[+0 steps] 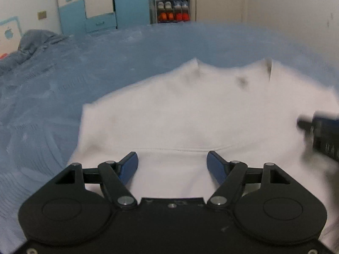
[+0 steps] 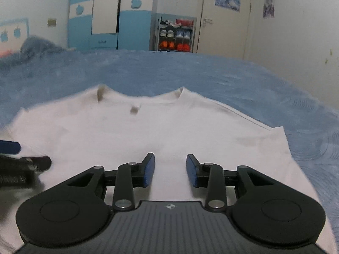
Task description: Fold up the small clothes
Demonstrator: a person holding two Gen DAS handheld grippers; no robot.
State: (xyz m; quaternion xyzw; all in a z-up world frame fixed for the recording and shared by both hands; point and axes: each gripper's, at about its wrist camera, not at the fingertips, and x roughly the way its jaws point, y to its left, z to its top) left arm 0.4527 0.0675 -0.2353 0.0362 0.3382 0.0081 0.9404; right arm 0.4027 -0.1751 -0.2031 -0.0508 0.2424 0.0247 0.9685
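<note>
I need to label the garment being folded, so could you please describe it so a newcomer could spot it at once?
Start at the wide blue bedspread that fills the foreground. The white garment lies spread on it, directly beneath both grippers. It is the only white item there; the crumpled grey-blue fabric lies apart at the far left.

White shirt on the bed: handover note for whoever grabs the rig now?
Left gripper: open, empty, over the near part of the white shirt.
Right gripper: open, empty, over the same shirt, beside the left one.
Shirt lies spread on the blue bedspread, its notched edge on the far side; a seam runs just beyond the left gripper.
Done: shirt laid out; no clear fold visible.
Left: grasp an edge and make the folds.
</note>
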